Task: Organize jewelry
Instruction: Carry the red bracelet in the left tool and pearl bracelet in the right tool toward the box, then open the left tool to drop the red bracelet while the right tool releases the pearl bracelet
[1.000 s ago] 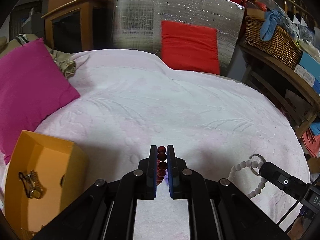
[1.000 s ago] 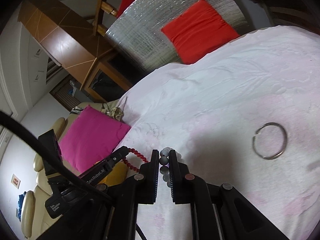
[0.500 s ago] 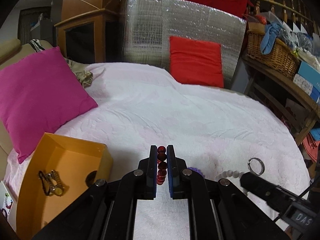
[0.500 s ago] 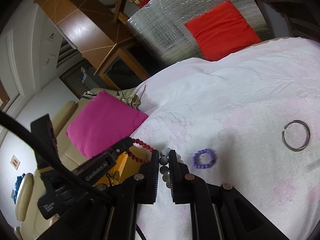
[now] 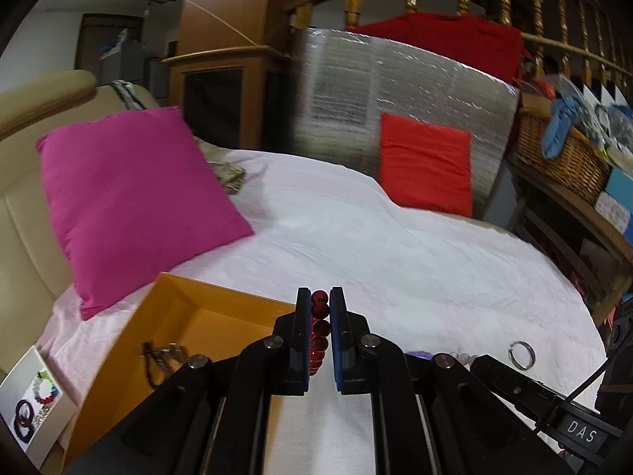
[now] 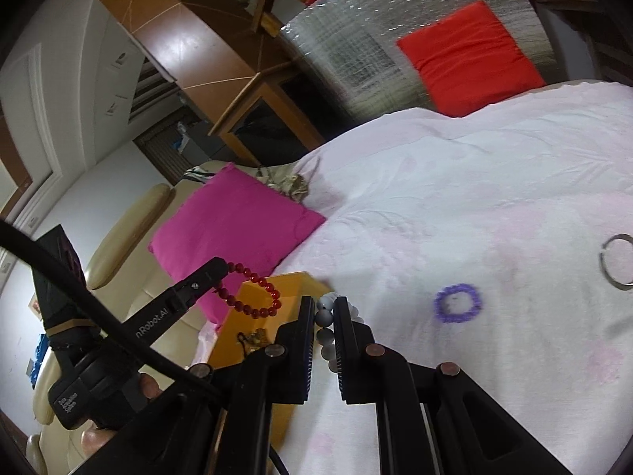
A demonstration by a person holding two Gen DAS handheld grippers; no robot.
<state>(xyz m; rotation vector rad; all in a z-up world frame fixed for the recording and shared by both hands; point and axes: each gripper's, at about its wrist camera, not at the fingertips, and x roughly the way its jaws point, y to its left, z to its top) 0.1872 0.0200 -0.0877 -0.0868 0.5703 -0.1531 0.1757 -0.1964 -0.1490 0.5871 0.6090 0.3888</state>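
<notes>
Jewelry is gathered around one landmark — an open orange cardboard box [image 5: 190,316] lying on a bed under a pale pink embossed bedspread [image 5: 395,253]. Left gripper [image 5: 320,308] has its fingers pinching a string of glossy dark red round beads [image 5: 319,328]; in the right wrist view that red loop hangs above the box, just in front of the magenta square cushion [image 6: 233,221] that lies behind the box. Right gripper [image 6: 325,308] has its fingers pinching a string of pale grey-white round beads [image 6: 326,318], at the box's near right corner. Inside the box lies a dark metal chain piece with a brassy clasp [image 5: 164,356]. On the bedspread to the right of the box sits a small purple beaded ring-shaped bracelet [image 6: 458,303], and further right, well apart from the box, a thin silver metal bangle [image 6: 617,261]. A white card with printed jewelry pictures [image 5: 33,403] lies just left of the box. Far behind the box a red square cushion [image 5: 427,166] leans against a silver quilted foil panel [image 5: 356,91].
</notes>
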